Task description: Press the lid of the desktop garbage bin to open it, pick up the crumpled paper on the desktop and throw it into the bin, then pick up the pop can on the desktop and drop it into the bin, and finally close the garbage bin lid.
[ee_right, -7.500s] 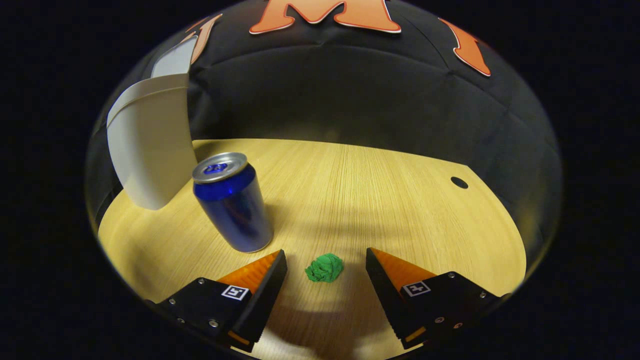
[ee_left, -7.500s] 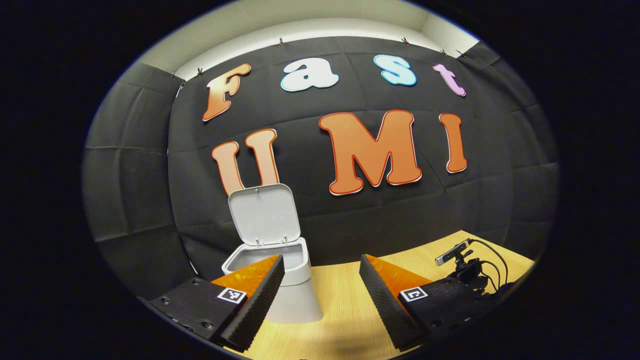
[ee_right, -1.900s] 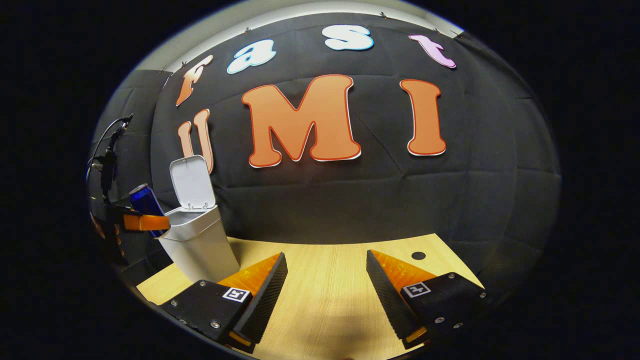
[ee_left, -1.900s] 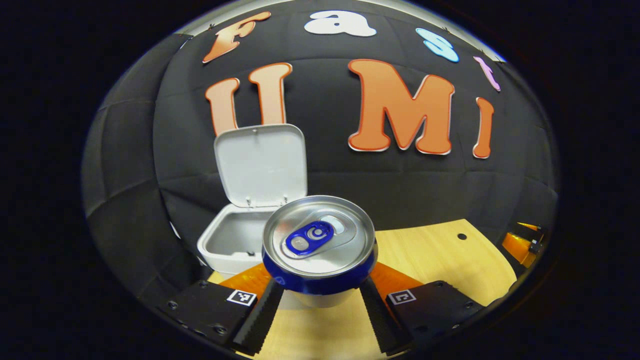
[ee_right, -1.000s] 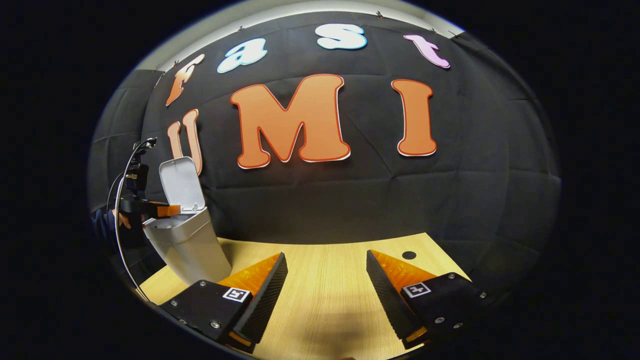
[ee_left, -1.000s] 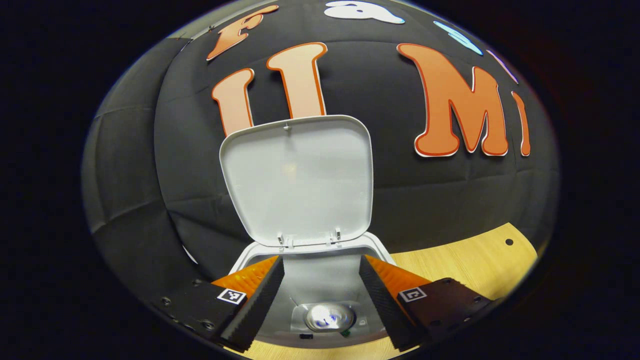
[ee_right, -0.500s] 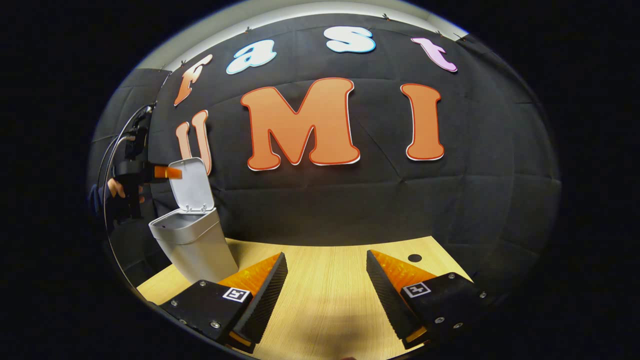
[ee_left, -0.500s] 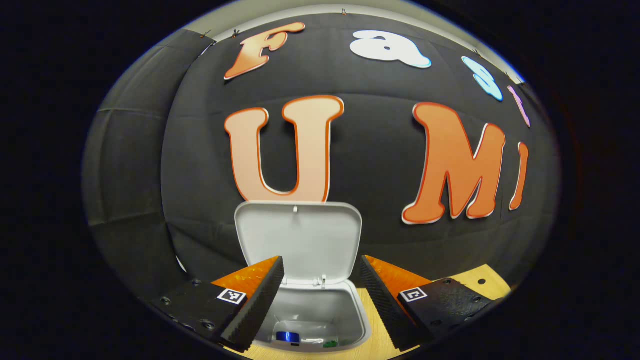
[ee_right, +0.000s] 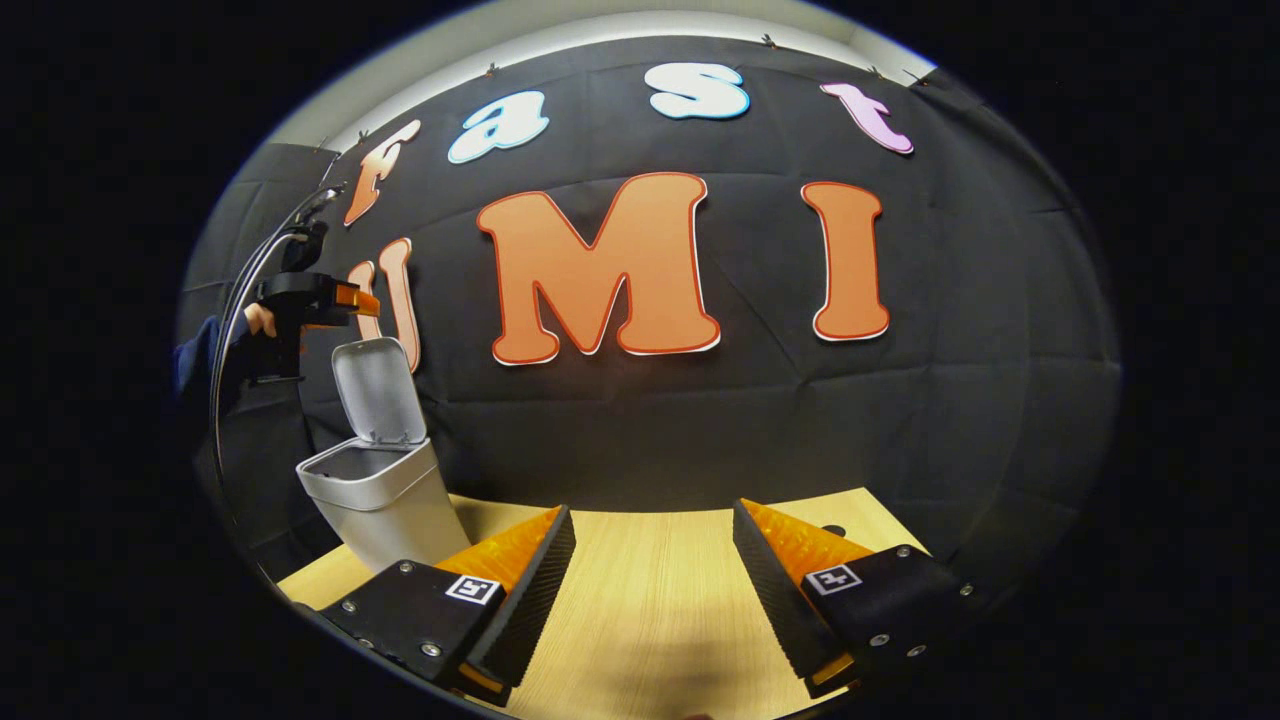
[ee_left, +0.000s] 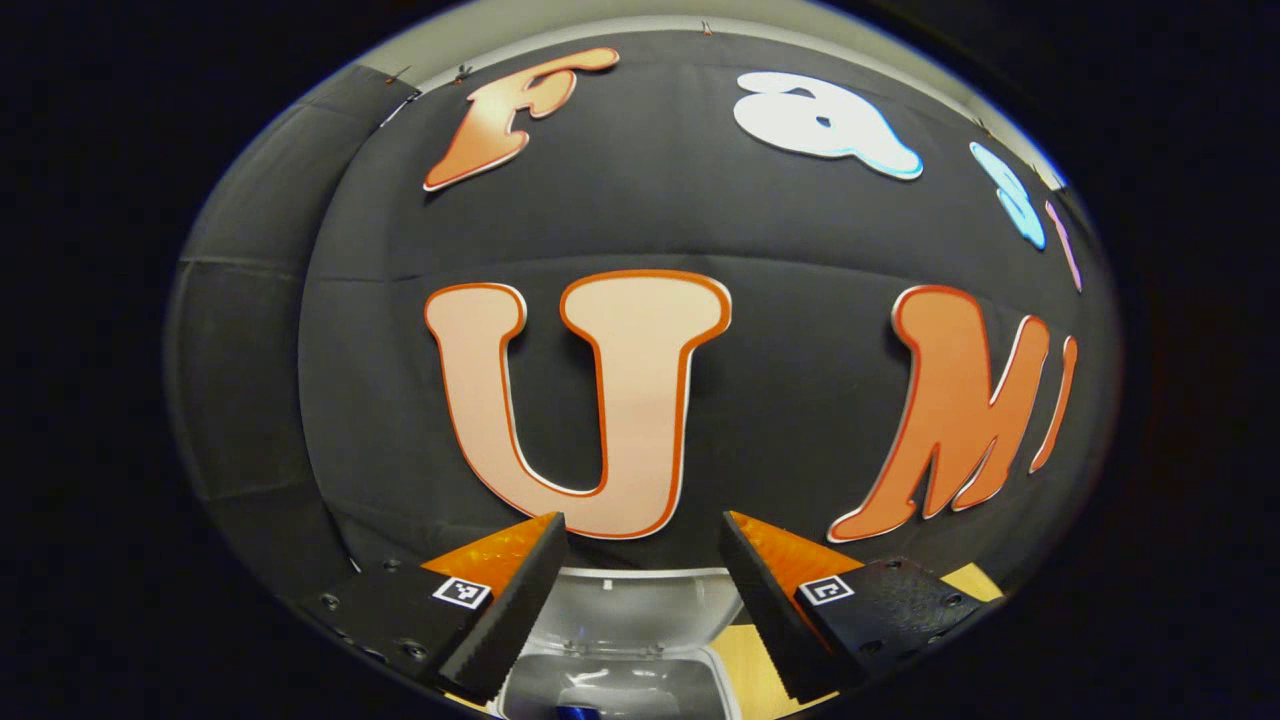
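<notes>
Left hand-held gripper (ee_left: 642,545) gapes above the bin's upright lid (ee_left: 640,605).

Dim, sharp (edges fisheye-warped)

Black cloth wall (ee_right: 700,420) (creased); light wood table (ee_right: 650,590).

Count: 1 bin (ee_right: 385,510) w/ 1 lid (ee_right: 375,390) up, 2 grippers (ee_right: 650,570) (ee_left: 640,570), 1 table (ee_right: 650,610), 1 hand (ee_right: 262,320).
</notes>
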### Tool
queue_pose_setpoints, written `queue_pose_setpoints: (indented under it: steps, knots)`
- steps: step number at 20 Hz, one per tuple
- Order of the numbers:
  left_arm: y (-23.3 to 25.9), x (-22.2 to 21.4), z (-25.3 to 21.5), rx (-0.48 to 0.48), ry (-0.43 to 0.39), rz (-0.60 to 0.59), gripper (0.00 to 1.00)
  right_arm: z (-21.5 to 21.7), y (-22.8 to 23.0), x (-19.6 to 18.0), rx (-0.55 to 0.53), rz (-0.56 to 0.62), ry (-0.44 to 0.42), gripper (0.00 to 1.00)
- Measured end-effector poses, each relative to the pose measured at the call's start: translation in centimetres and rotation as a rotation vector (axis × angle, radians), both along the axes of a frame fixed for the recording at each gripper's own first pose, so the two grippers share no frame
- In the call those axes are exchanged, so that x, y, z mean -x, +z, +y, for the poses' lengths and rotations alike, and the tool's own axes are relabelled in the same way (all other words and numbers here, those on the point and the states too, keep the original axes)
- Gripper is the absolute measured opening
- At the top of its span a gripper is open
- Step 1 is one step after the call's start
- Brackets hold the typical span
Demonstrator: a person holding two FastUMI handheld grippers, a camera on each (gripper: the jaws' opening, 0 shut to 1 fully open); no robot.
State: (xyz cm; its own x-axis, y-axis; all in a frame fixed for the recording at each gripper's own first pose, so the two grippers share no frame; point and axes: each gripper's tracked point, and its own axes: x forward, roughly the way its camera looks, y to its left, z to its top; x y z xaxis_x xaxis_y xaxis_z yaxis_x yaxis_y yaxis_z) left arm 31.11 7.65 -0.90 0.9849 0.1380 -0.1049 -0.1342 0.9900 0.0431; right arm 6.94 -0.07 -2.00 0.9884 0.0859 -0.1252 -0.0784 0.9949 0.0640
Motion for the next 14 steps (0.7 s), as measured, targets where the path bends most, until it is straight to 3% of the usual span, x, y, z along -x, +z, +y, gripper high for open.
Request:
queue_pose_setpoints:
  steps: [7, 8, 14]
  knots:
    - [-2.9, -3.7, 0.4, -0.098, 0.003, 0.084, 0.97, -2.5, -1.2, -0.6, 0.017, 0.033, -0.085, 0.95]
    - [-2.5, -3.9, 0.6, -0.092, 0.007, 0.054, 0.97, -2.7, -1.4, -0.7, 0.022, 0.042, -0.096, 0.95]
    - [-4.0, -1.2, 0.5, 0.024, -0.010, 0.127, 0.94, -3.2, -1.7, -1.2, 0.022, 0.046, -0.111, 0.95]
